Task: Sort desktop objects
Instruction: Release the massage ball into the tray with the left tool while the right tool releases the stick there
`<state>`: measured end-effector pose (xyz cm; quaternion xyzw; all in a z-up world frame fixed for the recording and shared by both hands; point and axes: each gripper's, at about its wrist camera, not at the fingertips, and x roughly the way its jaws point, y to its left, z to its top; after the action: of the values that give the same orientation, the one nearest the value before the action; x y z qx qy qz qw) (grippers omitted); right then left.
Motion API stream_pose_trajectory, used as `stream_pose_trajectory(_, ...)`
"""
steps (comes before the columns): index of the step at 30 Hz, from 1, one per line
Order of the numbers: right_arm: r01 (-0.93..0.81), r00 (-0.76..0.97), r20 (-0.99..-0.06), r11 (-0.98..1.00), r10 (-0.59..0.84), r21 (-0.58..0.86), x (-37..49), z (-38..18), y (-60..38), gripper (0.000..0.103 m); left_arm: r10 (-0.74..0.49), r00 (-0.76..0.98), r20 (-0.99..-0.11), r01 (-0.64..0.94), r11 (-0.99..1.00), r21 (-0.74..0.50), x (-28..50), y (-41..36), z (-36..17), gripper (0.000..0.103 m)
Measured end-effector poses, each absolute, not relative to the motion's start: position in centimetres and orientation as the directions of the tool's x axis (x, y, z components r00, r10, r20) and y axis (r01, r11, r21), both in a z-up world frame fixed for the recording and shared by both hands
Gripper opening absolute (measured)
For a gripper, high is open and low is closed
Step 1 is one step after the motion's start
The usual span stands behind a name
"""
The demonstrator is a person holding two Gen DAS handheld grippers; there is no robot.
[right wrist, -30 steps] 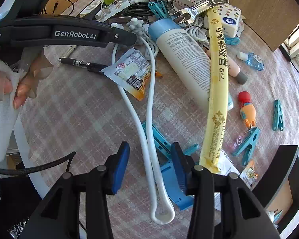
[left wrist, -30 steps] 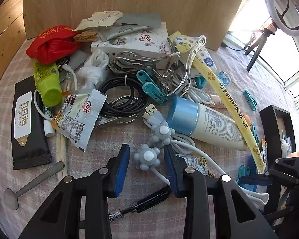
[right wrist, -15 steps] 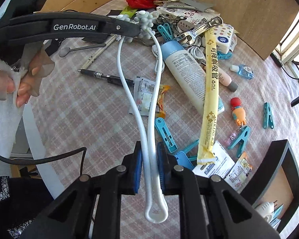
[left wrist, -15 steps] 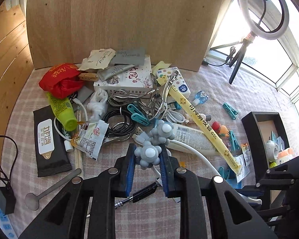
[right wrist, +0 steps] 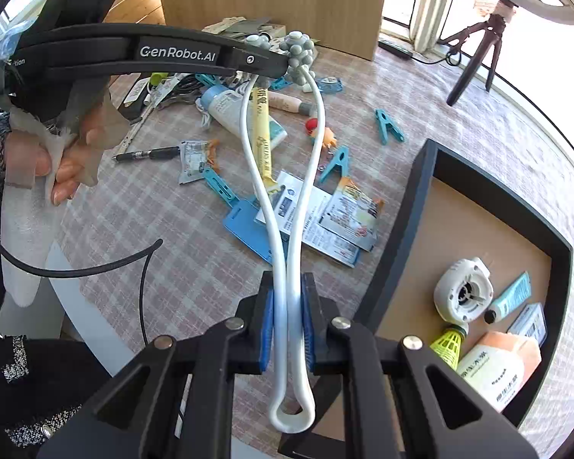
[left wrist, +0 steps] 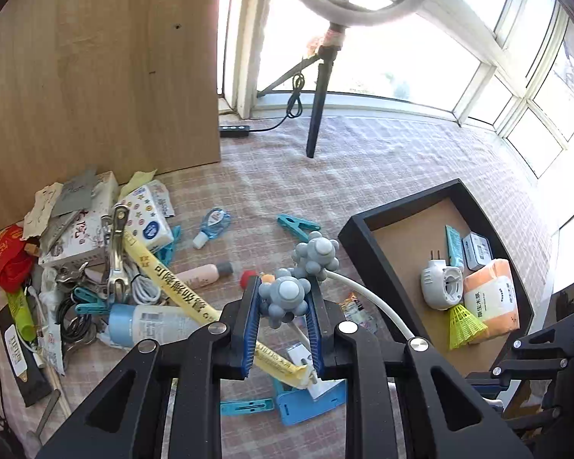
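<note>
A white looped massager with two grey knobby balls is held up off the table by both grippers. My left gripper is shut on one grey ball; the second ball sticks out beyond it. My right gripper is shut on the white handle loop near its closed end. The left gripper shows in the right wrist view, holding the balls. A black tray with a brown floor lies to the right, below the massager.
The tray holds a white plug-in device, an orange packet, a yellow shuttlecock and small boxes. A pile of clutter lies left: bottle, yellow strip, cables, clips. A ring-light tripod stands behind. A wooden board stands at back left.
Both grippers closed on the massager, the left on a ball and the right on the handle, then lifted it off the table and carried it right toward the black tray.
</note>
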<state>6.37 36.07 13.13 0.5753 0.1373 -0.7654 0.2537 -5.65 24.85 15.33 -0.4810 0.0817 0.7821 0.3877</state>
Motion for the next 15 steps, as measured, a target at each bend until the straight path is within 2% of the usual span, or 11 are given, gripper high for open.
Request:
stream_pose_trajectory(7,0.335,-0.242,-0.955,-0.938,-0.173,0.085,7.4,13.6,45.5,0.013,0.568,-0.119,-0.814,-0.823,-0.515,-0.239,-0.8,36.9,15.3,0.021)
stream_pose_trajectory(13,0.238,-0.253,-0.958,-0.969,-0.132,0.070,8.3,13.1,49.7,0.013,0.576,-0.073,-0.814,-0.861,-0.448,-0.240,2.2,42.3,15.6,0.021)
stream_pose_trajectory(14,0.237,-0.253,-0.959,-0.969,-0.132,0.070,8.5,13.0,50.2,0.014,0.571,-0.066,-0.818,-0.859,-0.450,-0.244,2.4,42.9,15.6,0.023)
stream_pose_trajectory(15,0.236,-0.261,-0.957,-0.970,-0.127,0.065,8.6,13.0,50.6,0.015,0.563,-0.065,-0.824,-0.857,-0.455,-0.243,2.6,43.3,15.5,0.035)
